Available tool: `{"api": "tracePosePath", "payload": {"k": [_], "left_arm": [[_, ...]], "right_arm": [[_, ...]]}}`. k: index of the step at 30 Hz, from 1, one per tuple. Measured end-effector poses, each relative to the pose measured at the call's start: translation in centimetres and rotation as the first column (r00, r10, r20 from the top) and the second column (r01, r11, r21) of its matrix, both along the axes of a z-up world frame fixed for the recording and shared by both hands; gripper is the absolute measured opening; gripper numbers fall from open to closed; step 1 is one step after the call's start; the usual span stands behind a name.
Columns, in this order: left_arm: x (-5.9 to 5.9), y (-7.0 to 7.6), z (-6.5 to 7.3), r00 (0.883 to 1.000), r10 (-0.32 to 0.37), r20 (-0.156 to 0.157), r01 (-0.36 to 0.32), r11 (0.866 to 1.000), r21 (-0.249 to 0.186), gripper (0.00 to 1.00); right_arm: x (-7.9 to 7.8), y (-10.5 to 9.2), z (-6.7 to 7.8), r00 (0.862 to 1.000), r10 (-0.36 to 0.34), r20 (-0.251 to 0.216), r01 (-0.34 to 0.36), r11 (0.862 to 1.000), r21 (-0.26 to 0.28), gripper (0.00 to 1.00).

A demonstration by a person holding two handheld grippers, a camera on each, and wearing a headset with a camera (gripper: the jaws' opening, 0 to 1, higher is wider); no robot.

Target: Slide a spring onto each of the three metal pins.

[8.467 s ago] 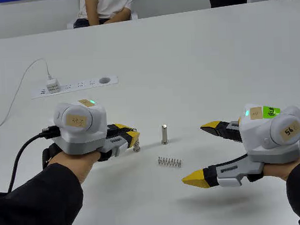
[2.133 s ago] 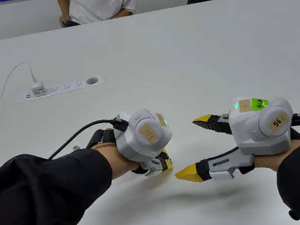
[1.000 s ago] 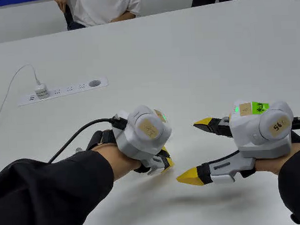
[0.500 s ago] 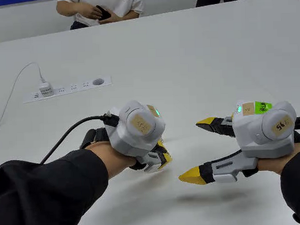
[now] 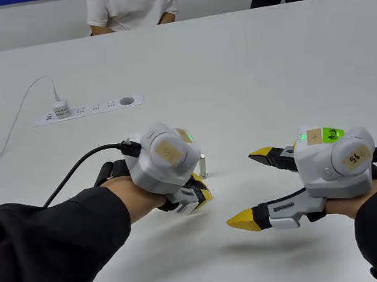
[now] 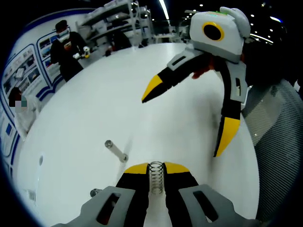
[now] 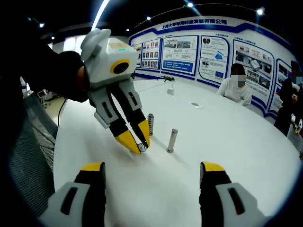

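My left gripper [image 5: 200, 196] is shut on a small steel spring [image 6: 155, 177], tilted down close to the white table [image 5: 248, 83]. The right gripper view has the spring [image 7: 141, 147] pinched at the left gripper's [image 7: 136, 140] yellow tips, low over the table. A bare metal pin [image 5: 203, 166] stands upright just beyond those tips; the same pin [image 7: 171, 140] is right of the spring, a short gap away. Behind it a second pin [image 7: 150, 124] wears a spring. My right gripper [image 5: 252, 187] hovers open to the right, nothing between its jaws.
A white power strip [image 5: 88, 109] with a charger plugged in lies at the back left, its cord trailing left. A black cable [image 5: 78, 169] runs from my left gripper. A person [image 5: 131, 10] sits at the table's far side.
The spring that lay on the table 8.5 s ago is now in my left gripper. Over the last second that gripper drew back left, uncovering the bare pin. The right gripper stayed open in place.
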State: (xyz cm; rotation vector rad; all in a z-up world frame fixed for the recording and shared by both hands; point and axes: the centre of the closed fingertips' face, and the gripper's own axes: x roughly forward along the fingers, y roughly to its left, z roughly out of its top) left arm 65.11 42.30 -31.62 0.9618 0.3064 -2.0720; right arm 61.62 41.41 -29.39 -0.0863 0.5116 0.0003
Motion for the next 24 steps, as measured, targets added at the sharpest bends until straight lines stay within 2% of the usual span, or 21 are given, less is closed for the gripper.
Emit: {"api": "tracePosePath", "payload": {"k": [24], "left_arm": [[1.4,0.5,1.2,0.998,0.050,-0.030,-0.051,0.998,-0.023,0.11]], "right_arm": [[0.1,0.2,0.0,1.000,0.005,-0.002,-0.005,1.000,-0.004,0.83]]}}
